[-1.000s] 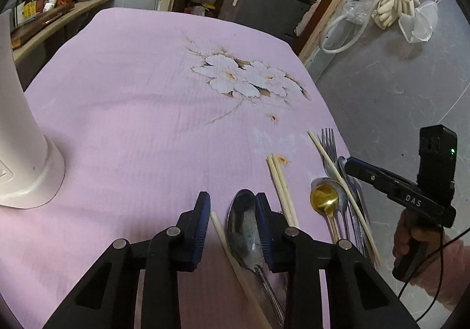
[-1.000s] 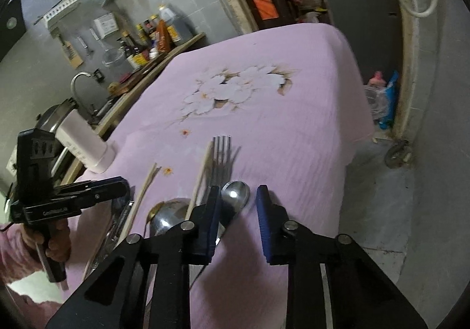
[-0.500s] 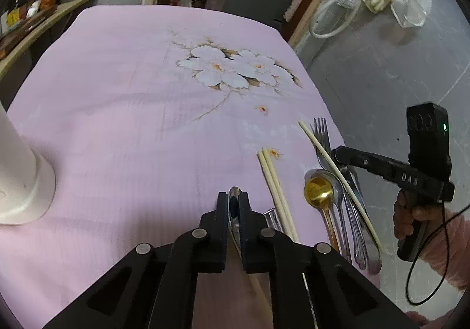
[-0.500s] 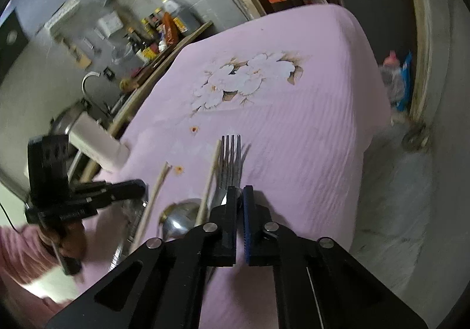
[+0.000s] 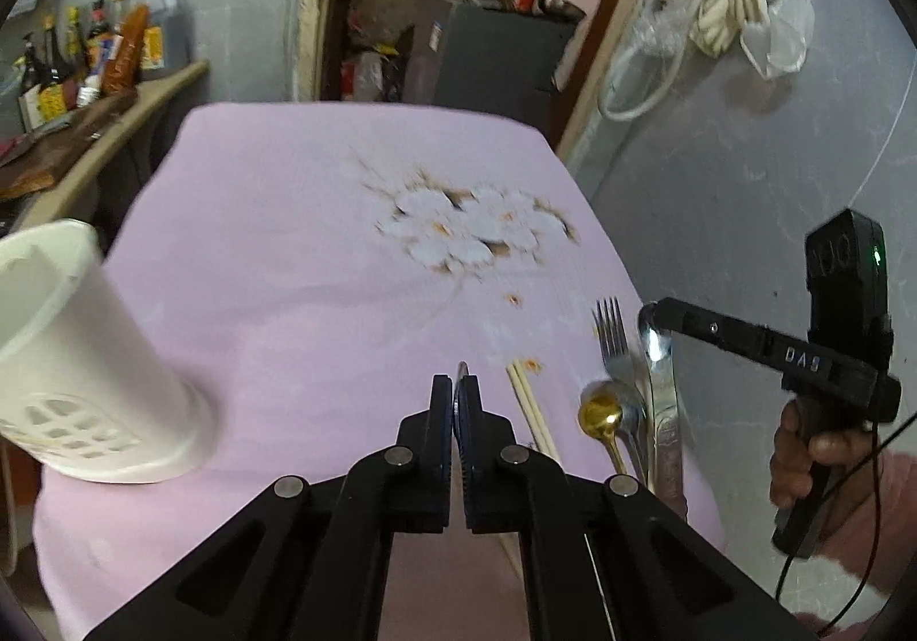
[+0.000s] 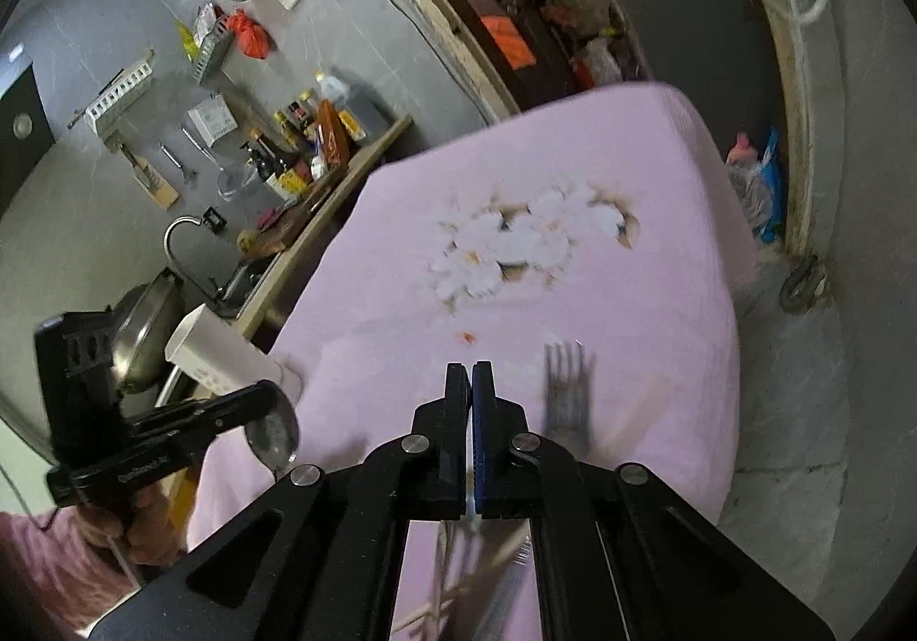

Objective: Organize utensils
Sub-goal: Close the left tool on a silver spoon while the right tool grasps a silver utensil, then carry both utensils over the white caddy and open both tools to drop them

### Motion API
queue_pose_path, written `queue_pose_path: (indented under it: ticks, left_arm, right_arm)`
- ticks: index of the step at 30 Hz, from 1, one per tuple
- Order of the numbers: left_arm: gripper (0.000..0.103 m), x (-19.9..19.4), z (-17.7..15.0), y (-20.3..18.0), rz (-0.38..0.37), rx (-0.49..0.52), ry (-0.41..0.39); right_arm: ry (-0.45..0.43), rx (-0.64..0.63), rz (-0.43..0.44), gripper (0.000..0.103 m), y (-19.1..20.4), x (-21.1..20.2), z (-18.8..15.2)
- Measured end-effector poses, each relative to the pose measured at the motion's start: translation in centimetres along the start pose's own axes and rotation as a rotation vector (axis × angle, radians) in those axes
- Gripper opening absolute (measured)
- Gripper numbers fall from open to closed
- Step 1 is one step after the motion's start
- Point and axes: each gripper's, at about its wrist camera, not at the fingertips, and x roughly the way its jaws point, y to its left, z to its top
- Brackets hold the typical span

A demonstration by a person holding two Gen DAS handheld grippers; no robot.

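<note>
1. My left gripper (image 5: 457,400) is pinched onto a steel spoon (image 6: 274,433); the right wrist view shows its shiny bowl hanging off the finger ends above the table's near left edge, while my own left view shows only a thin metal sliver poking out.
2. My right gripper (image 6: 472,389) is clamped on a second steel spoon (image 5: 659,354), seen only from the left wrist view: bowl up at the fingertips, long handle hanging down over the pile.
3. Both grippers are held level and raised off the cloth, each in a fist on its pistol handle.
4. Left on the table at near right: a steel fork (image 5: 612,337), a gold spoon (image 5: 599,415), and 2 pale chopsticks (image 5: 530,406) lying side by side.
5. The white plastic utensil holder (image 5: 86,372), round with a lattice base, stands at near left.
6. The pink tablecloth (image 5: 286,251) is finely ribbed, with a white flower print toward the far side.
</note>
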Motion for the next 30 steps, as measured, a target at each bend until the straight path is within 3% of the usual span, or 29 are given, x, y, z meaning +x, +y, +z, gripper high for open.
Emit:
queue_pose_path:
  ticks: [8,15,21,26,30]
  left_arm:
    - [0.003,-5.6,0.9,2.9,0.051,-0.01,-0.128]
    - [0.003,-10.5,2.4,5.6,0.038,0.017,-0.222]
    - [0.003,-15.5,4.8,9.8,0.049,0.02,-0.309]
    - [0.003,-19.8,6.9,14.7,0.127,0.007,-0.396]
    - [0.003,-22.5,8.3,18.4,0.239,0.001,-0.481]
  right_arm:
    - [-0.141,-0.095,-0.11,0.002,7.0,-3.1,0.5]
    - [-0.291,-0.1,-0.199,0.002,12.4,-6.9,0.5]
    - [-0.42,-0.133,-0.214,0.002,19.1,-8.7,1.4]
    - [-0.513,-0.194,-0.163,0.002,25.3,-7.9,4.0]
    - [-0.561,-0.247,-0.136,0.002,29.8,-5.8,5.9]
